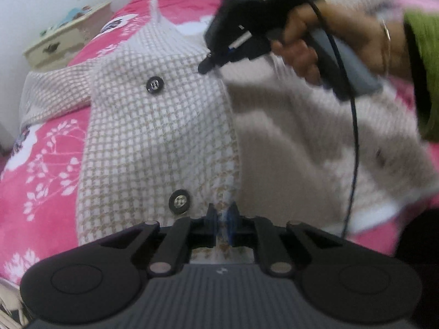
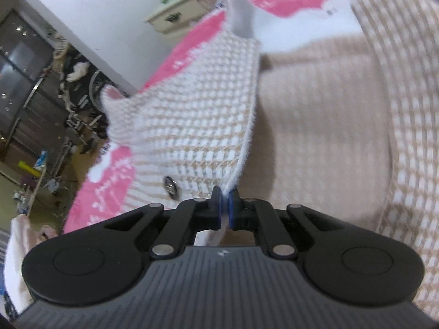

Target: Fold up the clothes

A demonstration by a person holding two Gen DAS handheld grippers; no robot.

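Observation:
A cream and beige checked cardigan [image 1: 153, 126] with dark round buttons [image 1: 154, 84] lies on a pink flowered bedspread [image 1: 41, 175]. My left gripper [image 1: 221, 220] is shut on the front edge of the cardigan, near a lower button [image 1: 179, 201]. In the left wrist view my right gripper [image 1: 208, 64], held by a hand [image 1: 301, 52], pinches the same edge higher up. In the right wrist view my right gripper [image 2: 225, 205] is shut on the cardigan's edge [image 2: 247, 142], and the front panel [image 2: 192, 126] is lifted, showing the plain beige inside [image 2: 315, 126].
A cream bedside cabinet [image 1: 63, 38] stands by the white wall beyond the bed. A black cable [image 1: 355, 137] hangs from the right gripper across the cardigan. A green sleeve [image 1: 422, 68] is at the right. Cluttered floor and furniture [image 2: 41, 109] lie left of the bed.

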